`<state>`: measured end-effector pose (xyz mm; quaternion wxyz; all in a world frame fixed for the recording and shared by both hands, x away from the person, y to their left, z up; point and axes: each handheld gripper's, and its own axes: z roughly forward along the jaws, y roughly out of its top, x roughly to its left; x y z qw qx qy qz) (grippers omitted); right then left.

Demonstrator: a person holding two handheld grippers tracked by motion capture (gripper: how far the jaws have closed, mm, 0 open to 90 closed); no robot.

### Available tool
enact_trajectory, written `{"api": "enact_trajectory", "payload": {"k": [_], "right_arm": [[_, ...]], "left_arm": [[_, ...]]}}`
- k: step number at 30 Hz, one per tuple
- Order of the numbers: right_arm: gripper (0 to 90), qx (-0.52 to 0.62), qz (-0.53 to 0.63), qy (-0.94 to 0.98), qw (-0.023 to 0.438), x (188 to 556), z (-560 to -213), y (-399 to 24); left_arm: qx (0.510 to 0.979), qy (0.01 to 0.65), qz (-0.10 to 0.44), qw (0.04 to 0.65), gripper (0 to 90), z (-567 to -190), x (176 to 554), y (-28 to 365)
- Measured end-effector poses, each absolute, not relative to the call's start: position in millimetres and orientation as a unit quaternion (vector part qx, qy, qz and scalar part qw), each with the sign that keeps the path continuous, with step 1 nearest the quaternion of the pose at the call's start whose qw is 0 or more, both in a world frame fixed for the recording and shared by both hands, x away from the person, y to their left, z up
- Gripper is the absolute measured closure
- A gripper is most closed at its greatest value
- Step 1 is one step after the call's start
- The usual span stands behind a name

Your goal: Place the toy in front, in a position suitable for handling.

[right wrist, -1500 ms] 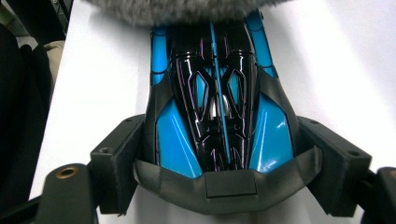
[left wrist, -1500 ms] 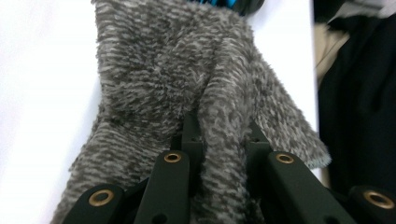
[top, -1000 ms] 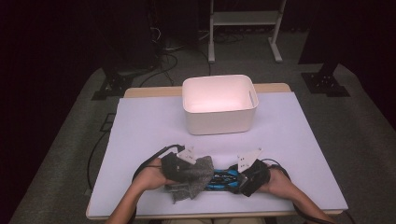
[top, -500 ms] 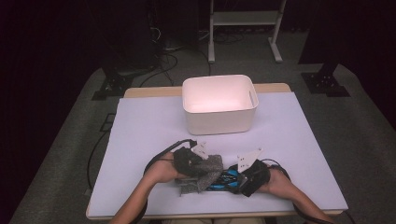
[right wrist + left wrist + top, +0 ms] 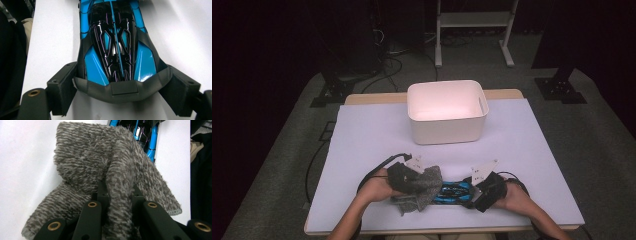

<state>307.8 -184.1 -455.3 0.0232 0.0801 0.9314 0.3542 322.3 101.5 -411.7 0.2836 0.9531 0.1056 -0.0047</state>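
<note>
A blue and black toy car (image 5: 455, 190) lies on the table near the front edge. My right gripper (image 5: 478, 194) is shut on its rear end; in the right gripper view the jaws press on both sides of the car (image 5: 115, 42). My left gripper (image 5: 406, 178) is shut on a grey fuzzy cloth (image 5: 423, 186), which drapes over the car's left end. In the left gripper view a fold of the cloth (image 5: 100, 162) is pinched between the jaws, and the car (image 5: 140, 130) peeks out beyond it.
A white plastic bin (image 5: 447, 129) stands open toward the back of the white-covered table (image 5: 372, 135). Cables trail from both grippers along the front edge. Dark floor and stands surround the table.
The left gripper with the cloth slid right along the car, then came back left a little. The right gripper and the car have kept still.
</note>
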Motion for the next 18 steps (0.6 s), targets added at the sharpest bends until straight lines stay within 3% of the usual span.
{"api": "enact_trajectory", "payload": {"k": [6, 8, 10, 18], "right_arm": [[18.5, 0.085, 0.345, 0.934, 0.024, 303, -454, -190], [25.3, 0.085, 0.348, 0.933, 0.023, 303, -453, -194], [25.9, 0.089, 0.352, 0.932, 0.022, 304, -453, -195], [20.9, 0.088, 0.36, 0.929, 0.022, 306, -451, -189]], "left_arm": [[0.948, 0.097, -0.014, 0.304, 76.7, -405, 320, 97], [0.948, 0.086, -0.012, 0.308, 76.7, -402, 319, 91], [0.948, 0.069, -0.017, 0.31, 76.7, -399, 317, 77], [0.953, 0.023, -0.028, 0.302, 76.7, -397, 314, 33]]}}
